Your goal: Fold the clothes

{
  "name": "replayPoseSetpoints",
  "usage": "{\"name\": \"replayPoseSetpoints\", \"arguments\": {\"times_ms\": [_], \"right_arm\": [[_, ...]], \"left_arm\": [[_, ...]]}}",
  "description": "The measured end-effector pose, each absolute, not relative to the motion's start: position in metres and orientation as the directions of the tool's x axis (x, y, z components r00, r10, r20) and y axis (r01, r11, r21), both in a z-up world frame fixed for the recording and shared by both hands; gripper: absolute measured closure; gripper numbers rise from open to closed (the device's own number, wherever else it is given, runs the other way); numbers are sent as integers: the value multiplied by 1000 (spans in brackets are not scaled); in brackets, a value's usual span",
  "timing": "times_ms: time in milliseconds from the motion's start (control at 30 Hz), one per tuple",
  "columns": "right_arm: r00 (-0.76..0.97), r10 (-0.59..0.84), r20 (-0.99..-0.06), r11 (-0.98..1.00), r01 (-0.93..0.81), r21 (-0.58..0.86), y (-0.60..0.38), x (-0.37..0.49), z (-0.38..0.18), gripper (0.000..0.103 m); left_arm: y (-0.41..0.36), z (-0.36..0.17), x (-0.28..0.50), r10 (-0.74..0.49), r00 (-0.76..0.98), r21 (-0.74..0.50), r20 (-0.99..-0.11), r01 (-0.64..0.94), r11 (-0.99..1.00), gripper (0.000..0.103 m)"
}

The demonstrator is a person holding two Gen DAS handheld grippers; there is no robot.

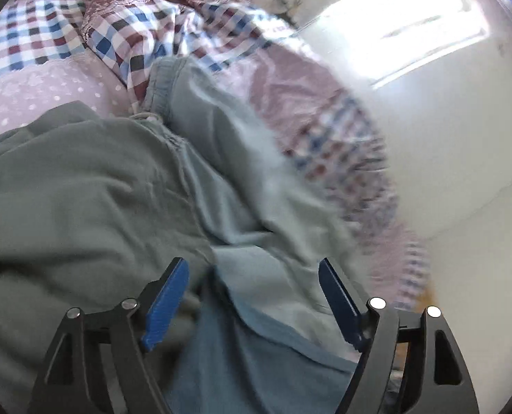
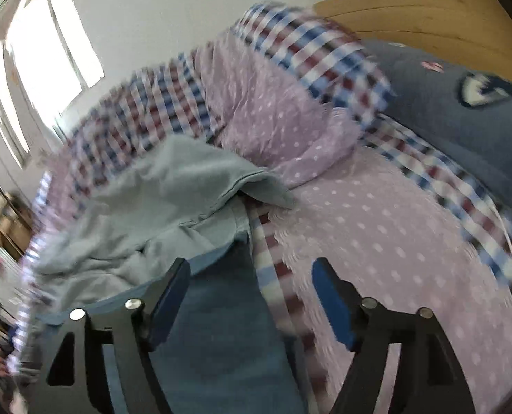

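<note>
The left gripper [image 1: 254, 296] stood with its jaws released and wide, nothing pinched; the jeans [image 1: 242, 207] lay under and ahead of it, running from 6 o'clock up to the waistband [image 1: 163, 79] at 11 o'clock. At 9 o'clock a grey-green garment [image 1: 76, 179], soft and matte, overlapped them. The right gripper [image 2: 250, 296] was likewise released and empty, the jeans [image 2: 173, 189] off toward 10 o'clock, pale creased denim with a turned flap, darker denim just below its left jaw. Beneath lay the bed [image 2: 376, 241], lilac dotted cloth edged in check, and a blue pillow [image 2: 445, 110] at 2 o'clock. The left seemed better placed for the next grasp.
</note>
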State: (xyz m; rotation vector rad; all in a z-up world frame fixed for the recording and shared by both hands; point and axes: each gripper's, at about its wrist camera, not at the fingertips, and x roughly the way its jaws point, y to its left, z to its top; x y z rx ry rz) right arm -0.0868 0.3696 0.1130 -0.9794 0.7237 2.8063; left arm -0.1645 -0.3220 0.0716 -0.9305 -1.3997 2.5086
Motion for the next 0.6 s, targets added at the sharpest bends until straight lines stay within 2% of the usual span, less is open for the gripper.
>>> {"name": "replayPoseSetpoints", "arguments": {"times_ms": [67,200,300,400,500,600], "right_arm": [[-793,-104,-600,-858,-234,457,379,-45,114,18],[-779,-123,-614,-803,-285,523,388,36,90,16],[-765,-132,-630,-754,-335,565,386,78,61,16],[-732,-175,-659,-742,-342,577,376,97,44,16],[-735,-171,-656,-738,-346,580,369,115,39,16],[-715,-191,-672,-739,-346,578,361,121,29,16]], "left_arm": [[-331,84,-127,412,-806,-821,-426,152,-550,20],[-322,87,-39,426,-765,-767,-483,134,-628,18],[-316,67,17,432,-731,-745,-528,154,-649,18],[-314,32,59,431,-731,-782,-528,222,-582,18],[-306,2,81,482,-708,-832,-516,281,-477,18],[-294,-6,88,506,-689,-835,-519,284,-471,18]]}}
